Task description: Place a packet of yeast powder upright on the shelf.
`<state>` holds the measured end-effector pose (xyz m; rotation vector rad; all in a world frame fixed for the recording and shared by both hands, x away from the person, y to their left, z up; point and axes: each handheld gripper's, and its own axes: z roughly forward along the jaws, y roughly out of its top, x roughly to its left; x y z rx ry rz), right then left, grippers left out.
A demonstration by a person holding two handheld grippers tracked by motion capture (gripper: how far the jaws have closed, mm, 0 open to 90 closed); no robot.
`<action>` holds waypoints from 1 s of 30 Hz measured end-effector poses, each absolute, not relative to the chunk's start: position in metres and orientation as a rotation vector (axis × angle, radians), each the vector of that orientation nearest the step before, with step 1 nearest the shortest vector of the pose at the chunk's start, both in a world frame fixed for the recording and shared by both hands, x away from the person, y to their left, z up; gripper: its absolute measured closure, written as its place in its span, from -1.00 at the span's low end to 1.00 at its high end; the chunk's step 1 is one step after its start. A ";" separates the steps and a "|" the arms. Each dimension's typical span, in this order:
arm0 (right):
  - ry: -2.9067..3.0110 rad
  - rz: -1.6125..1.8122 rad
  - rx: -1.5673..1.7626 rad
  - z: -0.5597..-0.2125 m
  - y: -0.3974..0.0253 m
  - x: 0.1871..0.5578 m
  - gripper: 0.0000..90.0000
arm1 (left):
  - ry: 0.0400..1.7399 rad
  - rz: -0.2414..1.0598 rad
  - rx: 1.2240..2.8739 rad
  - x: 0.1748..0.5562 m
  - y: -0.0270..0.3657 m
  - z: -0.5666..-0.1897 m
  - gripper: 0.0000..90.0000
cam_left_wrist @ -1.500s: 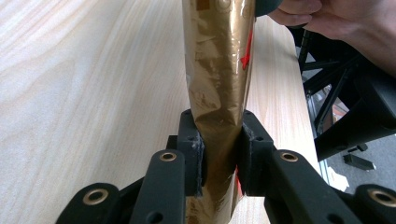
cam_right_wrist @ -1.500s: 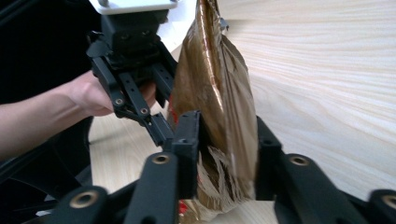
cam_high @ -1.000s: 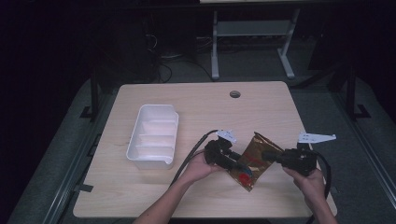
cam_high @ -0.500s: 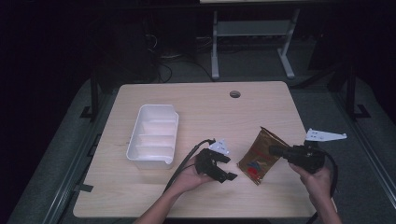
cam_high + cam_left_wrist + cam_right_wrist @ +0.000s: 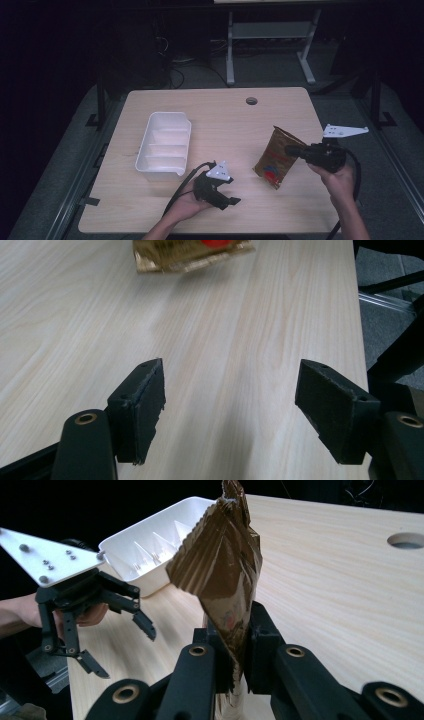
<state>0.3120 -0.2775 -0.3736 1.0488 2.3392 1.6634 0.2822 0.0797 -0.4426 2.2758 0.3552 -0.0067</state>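
Snack pouch [image 5: 274, 158], right of centre in the high view, is pinched at its edge by the right gripper [image 5: 296, 150] and hangs just over the table [image 5: 225, 120]. Grip should be kept firm and the carry toward the white tray [image 5: 165, 145] kept low. Left gripper [image 5: 227, 192] is spread wide, empty. Pouch is brown, crinkled foil, with a red mark and a crimped top.

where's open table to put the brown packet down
Widest bare stretch: the far half of the table, between the white tray and the round hole. Also bare between the tray and the brown packet. Crowded near the front edge, around the left gripper.
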 end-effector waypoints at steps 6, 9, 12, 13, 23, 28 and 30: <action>2.362 1.658 1.043 -0.364 -0.273 0.323 0.85 | 0.357 0.014 2.255 0.276 0.094 -0.441 -0.41; 2.371 1.662 1.043 -0.362 -0.269 0.328 0.85 | 0.374 -0.013 2.243 0.274 0.100 -0.443 -0.45; 2.392 1.646 1.035 -0.361 -0.261 0.333 0.85 | 0.383 -0.008 2.237 0.271 0.105 -0.444 -0.45; 2.401 1.645 1.026 -0.361 -0.259 0.335 0.85 | 0.387 -0.010 2.235 0.271 0.106 -0.444 -0.45; 2.465 1.611 0.997 -0.355 -0.232 0.347 0.85 | 0.378 -0.024 2.197 0.264 0.120 -0.446 -0.46; 2.505 1.586 0.995 -0.356 -0.220 0.352 0.85 | 0.384 -0.027 2.192 0.264 0.126 -0.449 -0.46; 2.514 1.556 0.990 -0.357 -0.214 0.354 0.85 | 0.395 -0.029 2.186 0.265 0.128 -0.451 -0.46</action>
